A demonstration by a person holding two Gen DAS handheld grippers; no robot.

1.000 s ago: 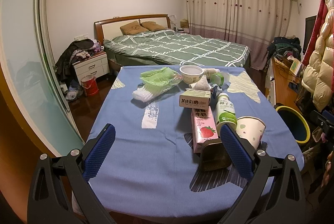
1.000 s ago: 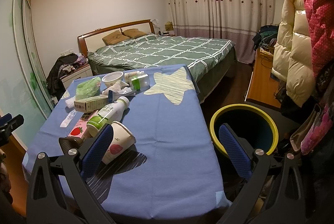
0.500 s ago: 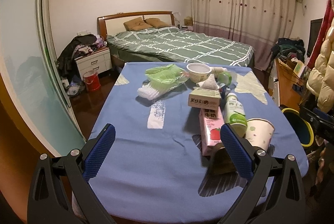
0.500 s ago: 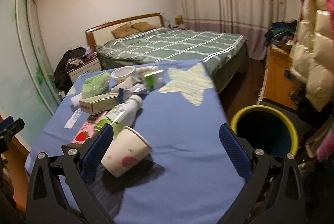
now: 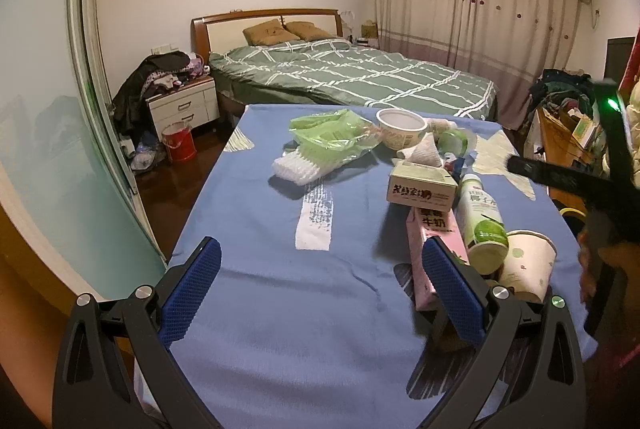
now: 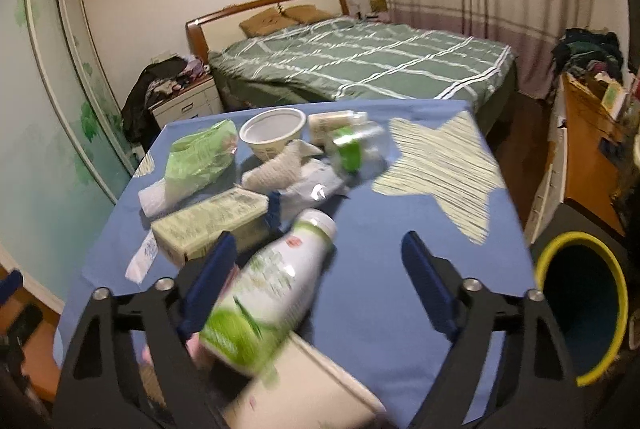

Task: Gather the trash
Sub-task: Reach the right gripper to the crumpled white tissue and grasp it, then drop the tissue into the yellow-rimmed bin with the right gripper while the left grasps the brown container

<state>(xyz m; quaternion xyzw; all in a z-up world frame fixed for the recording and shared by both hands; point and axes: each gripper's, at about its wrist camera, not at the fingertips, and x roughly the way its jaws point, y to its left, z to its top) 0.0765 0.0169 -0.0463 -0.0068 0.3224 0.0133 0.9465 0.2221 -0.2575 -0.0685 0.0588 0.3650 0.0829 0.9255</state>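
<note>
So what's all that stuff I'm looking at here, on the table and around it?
paper cup: one, white, on its side at the table's near right
bottle: one, white and green, lying beside the cup
milk carton: one, pink, lying flat
box: one, pale green, mid-table
bowl: one, white, far end
plastic bag: one, green, far left
table: one, blue cloth
bin: one, yellow rim, on the floor to the right
bed: one, green checked cover, behind
left gripper: blue pads, open, empty
right gripper: blue pads, open over the bottle
</note>
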